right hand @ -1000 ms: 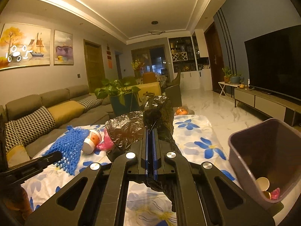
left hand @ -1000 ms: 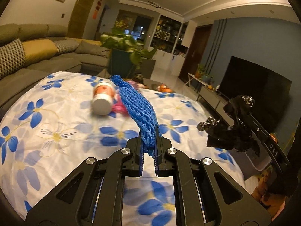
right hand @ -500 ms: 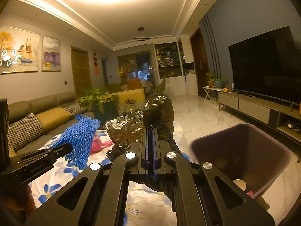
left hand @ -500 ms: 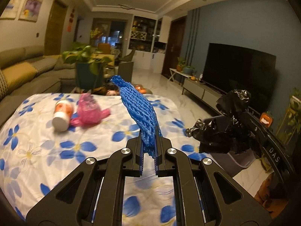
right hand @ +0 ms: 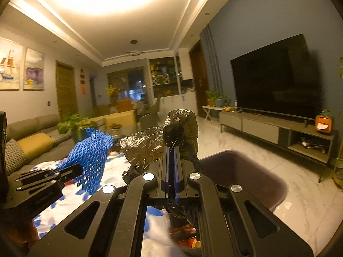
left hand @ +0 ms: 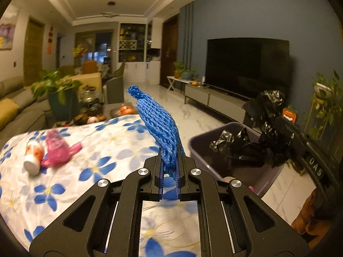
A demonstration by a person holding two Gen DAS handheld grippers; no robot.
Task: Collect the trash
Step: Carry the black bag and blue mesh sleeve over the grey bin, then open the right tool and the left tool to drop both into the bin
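- The left tongs (left hand: 170, 167) were clamped on the lower end of a blue foam net (left hand: 159, 126), which stood up from them over the right edge of the flowered worktop (left hand: 90, 171), not yet above the bin (left hand: 268, 177).
- The right tongs (right hand: 171, 167) were pressed fully together on a crumpled black plastic bag (right hand: 154, 143), held above the near-left rim of the bin.
- Judgement: letting go now could drop the net on the worktop or floor, since it sat short of the bin; the light bag might drift or catch on the tongs.
- Both tongs were close together, so they could knock each other over the bin.
- A small bottle (left hand: 32, 157) and a pink wrapper (left hand: 56, 147) lay touching at the far left of the worktop, uncollected.
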